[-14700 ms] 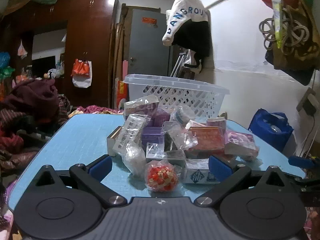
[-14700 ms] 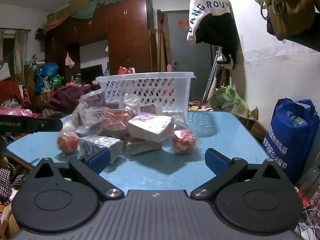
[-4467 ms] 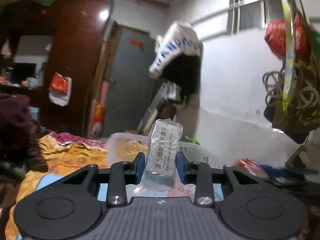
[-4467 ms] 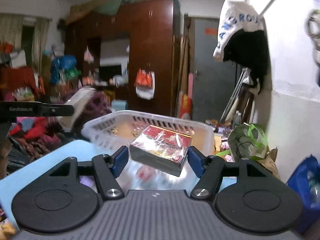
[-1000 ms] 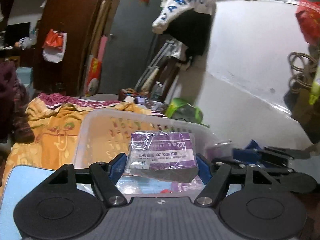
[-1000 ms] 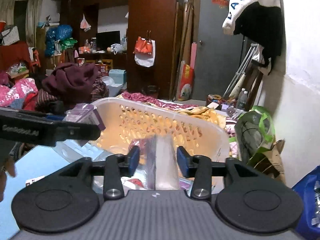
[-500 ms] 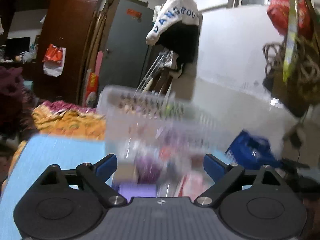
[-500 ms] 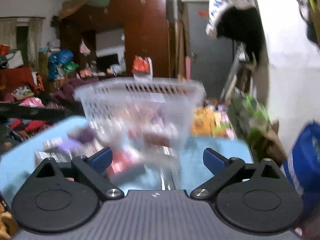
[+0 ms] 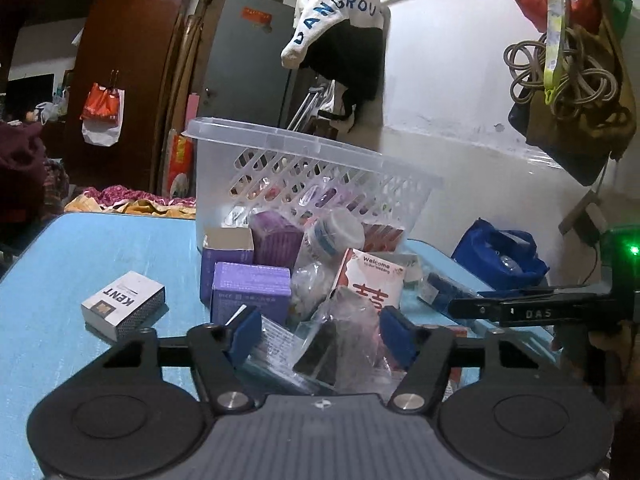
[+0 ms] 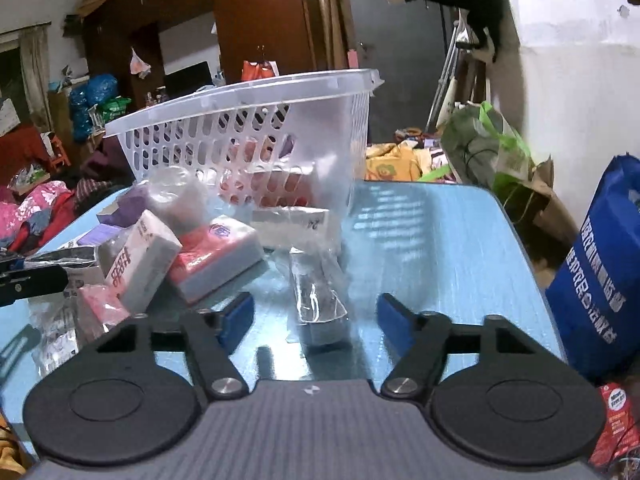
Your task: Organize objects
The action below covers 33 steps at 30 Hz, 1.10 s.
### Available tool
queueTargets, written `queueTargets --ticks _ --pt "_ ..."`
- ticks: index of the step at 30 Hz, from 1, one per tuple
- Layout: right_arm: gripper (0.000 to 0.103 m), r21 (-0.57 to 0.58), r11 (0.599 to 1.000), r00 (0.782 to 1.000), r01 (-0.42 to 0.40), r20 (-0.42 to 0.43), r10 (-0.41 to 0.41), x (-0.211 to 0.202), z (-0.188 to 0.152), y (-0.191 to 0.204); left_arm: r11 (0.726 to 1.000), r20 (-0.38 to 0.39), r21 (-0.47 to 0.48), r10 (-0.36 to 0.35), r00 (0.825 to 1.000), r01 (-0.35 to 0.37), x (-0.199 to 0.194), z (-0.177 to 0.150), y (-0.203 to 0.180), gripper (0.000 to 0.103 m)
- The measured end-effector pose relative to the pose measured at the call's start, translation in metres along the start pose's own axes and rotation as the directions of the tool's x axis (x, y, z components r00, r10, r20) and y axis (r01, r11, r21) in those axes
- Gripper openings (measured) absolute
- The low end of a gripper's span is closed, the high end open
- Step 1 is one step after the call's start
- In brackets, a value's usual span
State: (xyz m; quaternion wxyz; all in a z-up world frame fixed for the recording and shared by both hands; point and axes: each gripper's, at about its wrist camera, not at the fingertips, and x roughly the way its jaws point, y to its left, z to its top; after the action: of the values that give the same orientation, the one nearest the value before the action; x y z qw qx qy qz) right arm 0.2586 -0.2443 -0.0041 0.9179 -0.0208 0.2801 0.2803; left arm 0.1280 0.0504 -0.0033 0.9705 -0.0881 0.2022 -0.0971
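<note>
A white perforated plastic basket (image 9: 304,168) stands at the back of the blue table (image 9: 80,256), with several packets visible through its holes. It also shows in the right wrist view (image 10: 240,128). A pile of wrapped boxes lies in front of it. My left gripper (image 9: 322,338) is open around a clear-wrapped dark packet (image 9: 332,348), with the blue pads apart from it. My right gripper (image 10: 314,316) is open around a clear-wrapped packet (image 10: 316,300) lying on the table. A purple box (image 9: 250,290) and a red and white box (image 9: 370,280) sit just beyond the left gripper.
A white KENT box (image 9: 124,304) lies alone at the left of the table. A red and grey box (image 10: 216,256) and a white box (image 10: 140,260) lie left of the right gripper. A blue bag (image 10: 604,272) stands beyond the table's right edge (image 10: 532,268).
Both grippers dropped their held boxes over the basket, opened, and came down to the pile. Each now sits low at the table around a wrapped packet.
</note>
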Motion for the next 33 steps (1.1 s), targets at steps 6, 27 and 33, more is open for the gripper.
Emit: queueTargets --ticks 6,27,33 --pt "0.037 -0.008 1.0 1.0 -0.023 -0.016 0.023 0.002 -0.003 0.0 0.999 0.014 0.048 -0.003 1.0 0.002 0.001 -0.005 -0.008 0.038" --pt "0.035 0.025 1.0 0.966 -0.016 0.257 0.009 -0.033 -0.01 -0.002 0.999 0.186 -0.028 -0.02 0.982 0.025 -0.034 -0.014 0.015 0.036" --pt "0.035 -0.009 1.0 0.959 -0.029 0.28 0.031 -0.048 -0.015 0.008 0.999 0.207 -0.038 -0.015 0.978 0.023 -0.039 -0.012 0.021 0.036"
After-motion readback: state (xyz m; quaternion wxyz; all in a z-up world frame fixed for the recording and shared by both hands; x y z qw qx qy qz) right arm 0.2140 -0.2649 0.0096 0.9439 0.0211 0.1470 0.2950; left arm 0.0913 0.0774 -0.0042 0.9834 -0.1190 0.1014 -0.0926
